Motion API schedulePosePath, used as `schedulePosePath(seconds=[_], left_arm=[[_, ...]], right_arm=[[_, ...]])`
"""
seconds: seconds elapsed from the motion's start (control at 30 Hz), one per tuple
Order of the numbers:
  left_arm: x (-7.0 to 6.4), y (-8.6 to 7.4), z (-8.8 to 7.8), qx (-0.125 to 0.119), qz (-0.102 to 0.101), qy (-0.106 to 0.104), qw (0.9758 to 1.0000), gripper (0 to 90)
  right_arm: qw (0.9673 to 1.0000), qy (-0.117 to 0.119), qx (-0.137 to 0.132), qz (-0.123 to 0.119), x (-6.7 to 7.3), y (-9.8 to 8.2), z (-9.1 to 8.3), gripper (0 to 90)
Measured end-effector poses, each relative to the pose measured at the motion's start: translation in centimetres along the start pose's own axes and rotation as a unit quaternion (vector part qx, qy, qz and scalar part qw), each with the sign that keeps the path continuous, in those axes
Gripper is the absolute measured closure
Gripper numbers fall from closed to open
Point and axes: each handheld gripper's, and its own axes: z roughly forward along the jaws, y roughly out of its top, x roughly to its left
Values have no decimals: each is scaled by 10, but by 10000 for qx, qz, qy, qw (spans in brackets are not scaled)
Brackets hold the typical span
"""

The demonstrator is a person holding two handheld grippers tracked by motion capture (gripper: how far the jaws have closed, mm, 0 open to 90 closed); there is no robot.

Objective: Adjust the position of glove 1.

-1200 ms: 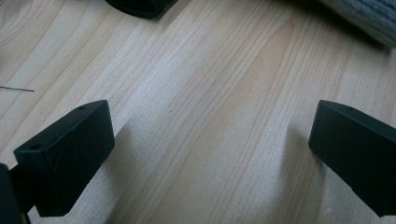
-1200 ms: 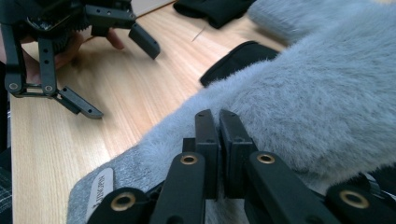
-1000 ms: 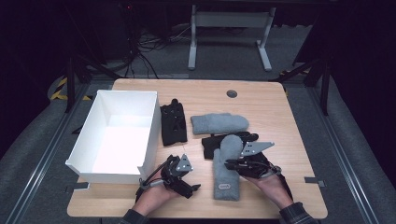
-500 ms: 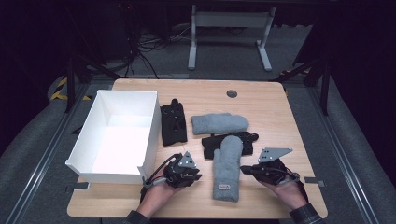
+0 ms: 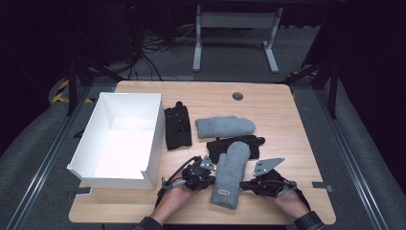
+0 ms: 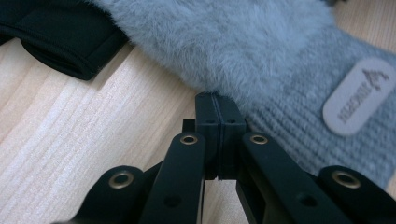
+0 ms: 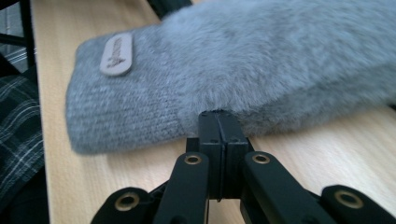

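Left gripper (image 5: 205, 179): jaws pressed flat together, having just closed; whether they pinch any fuzz at the tip I cannot tell. Tip meets the left edge of the grey mitten (image 5: 230, 173), near its ribbed cuff.

Right gripper (image 5: 249, 183): jaws likewise closed flush, tip against the mitten's right edge, by the cuff.

Grey mitten lies flat on the table (image 5: 287, 124) between both grippers, cuff toward the person, pale label patch (image 5: 223, 193) up. Its far end overlaps a black glove (image 5: 234, 145).

Beyond the mitten: second grey mitten (image 5: 224, 126), lying crosswise. Up and left of the mitten: another black glove (image 5: 177, 126). Farther left: open white box (image 5: 122, 139), well apart.
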Motion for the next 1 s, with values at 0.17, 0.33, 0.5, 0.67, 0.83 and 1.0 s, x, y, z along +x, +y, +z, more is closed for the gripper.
schedulePosePath(seconds=[0.17,0.33,0.5,0.67,0.83,1.0], left_arm=[[3,1,-2,-78,-72,-16,9999,900],[8,4,-6,-158,-92,51,9998,900],[12,7,-5,-213,-123,119,9996,900],[13,10,-3,-217,-144,117,9996,900],[13,12,-3,-244,-154,177,9994,885],[18,12,-12,-391,-252,218,9987,808]], right_arm=[[9998,159,-23,-147,9,6,9,900],[9993,300,-19,-215,15,12,16,900],[9986,420,-26,-319,23,18,26,900],[9981,447,-35,-412,26,23,31,900],[9981,454,-65,-399,24,22,29,886],[9985,374,-240,-324,21,17,15,797]])
